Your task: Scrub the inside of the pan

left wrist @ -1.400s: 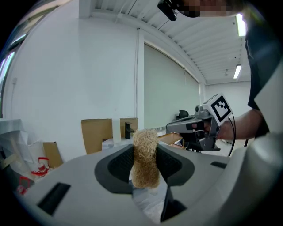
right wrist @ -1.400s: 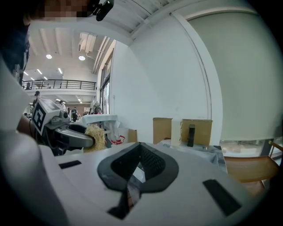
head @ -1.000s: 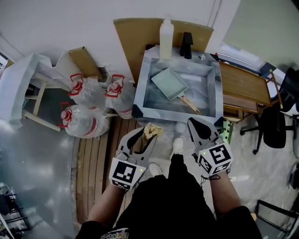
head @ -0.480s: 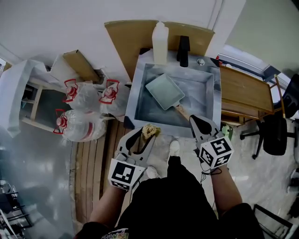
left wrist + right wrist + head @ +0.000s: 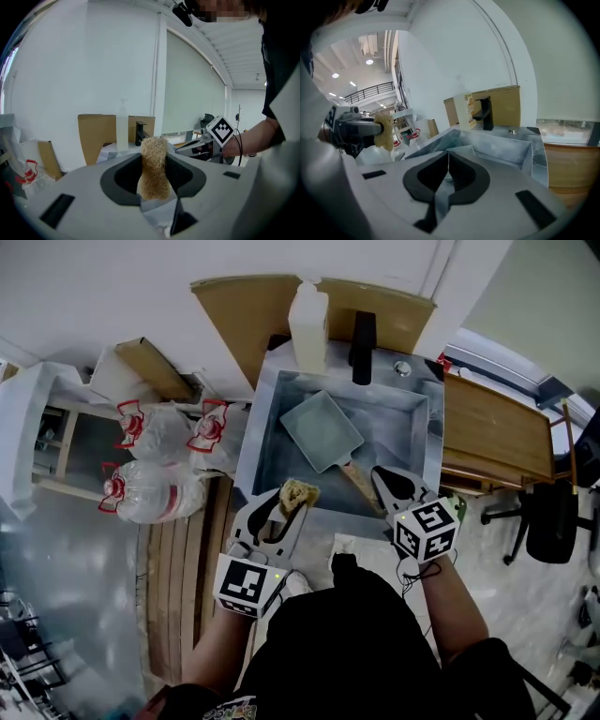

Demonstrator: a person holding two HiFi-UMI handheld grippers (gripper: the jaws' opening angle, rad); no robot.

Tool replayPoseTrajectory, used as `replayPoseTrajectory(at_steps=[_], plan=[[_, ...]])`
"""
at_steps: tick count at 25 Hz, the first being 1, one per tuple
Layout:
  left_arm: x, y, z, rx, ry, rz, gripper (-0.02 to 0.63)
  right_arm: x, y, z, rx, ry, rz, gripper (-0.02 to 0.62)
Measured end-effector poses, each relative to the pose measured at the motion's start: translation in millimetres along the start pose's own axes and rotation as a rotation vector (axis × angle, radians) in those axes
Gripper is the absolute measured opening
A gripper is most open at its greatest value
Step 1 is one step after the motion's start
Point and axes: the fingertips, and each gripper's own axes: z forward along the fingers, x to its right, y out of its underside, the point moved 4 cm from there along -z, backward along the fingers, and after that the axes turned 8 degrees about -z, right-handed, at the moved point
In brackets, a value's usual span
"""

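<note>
**Scrubber ready, pan untouched in sink**

Pan (image 5: 323,430): rectangular and pale. It lies flat on the floor of the sink (image 5: 255,442) with its open side up, set diagonally. Its wooden handle (image 5: 356,484) runs toward the near right corner. That angle suits a two-handed job, with the handle offered to the right side and the open face to the left.

Left tool (image 5: 153,157): the jaws are clamped on a tan, fibrous scrubber (image 5: 153,168). It is pinched at its lower half, so a tuft stands proud of the tips. In my judgement that free end is what will meet the metal, so the grip looks sensible. In the head view the scrubber hangs over the near rim of the sink, short of the pan and not touching it.

Right tool (image 5: 448,157): the jaws are together with nothing between them. In the head view the tips sit just beside the end of the handle, and I cannot tell whether they touch it. This tool is likely meant to steady the pan (it would have to open first to take the handle).

Behind the sink stand a white bottle (image 5: 307,329) and a black tap (image 5: 362,345) against cardboard (image 5: 239,310). All are well clear of the work. Water jugs (image 5: 155,486) lie on the floor to the left.

Stage: scrubbing has not begun. The next move calls for carrying the scrubber forward and down into the pan.
</note>
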Motion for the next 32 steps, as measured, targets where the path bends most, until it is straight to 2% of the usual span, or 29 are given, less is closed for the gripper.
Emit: replayPoseTrajectory(at_steps=[7,12,21,27,32], plan=[[-9.3,-2.2,30.2,-0.012,-0.040,-0.030,0.153,17.2,30.0,35.9,-0.157,-0.118,0.035,0.016],[-14.1,-0.1,42.4,-0.031,-0.063,-0.046,0.153,20.1,58.0,59.7,-0.295,-0.186,0.060,0.100],[-21.1,-0.6,64.1,-0.067,-0.088,-0.058,0.153,23.1,113.8,91.4,-0.556,-0.236,0.080,0.171],[-22.0,0.4,75.0,-0.094,-0.098,-0.062,0.153,22.0,131.2,101.1,-0.623,-0.263,0.089,0.175],[-21.3,5.2,85.3,-0.125,-0.094,-0.062,0.153,23.5,137.8,103.9,-0.661,-0.283,0.135,0.175]])
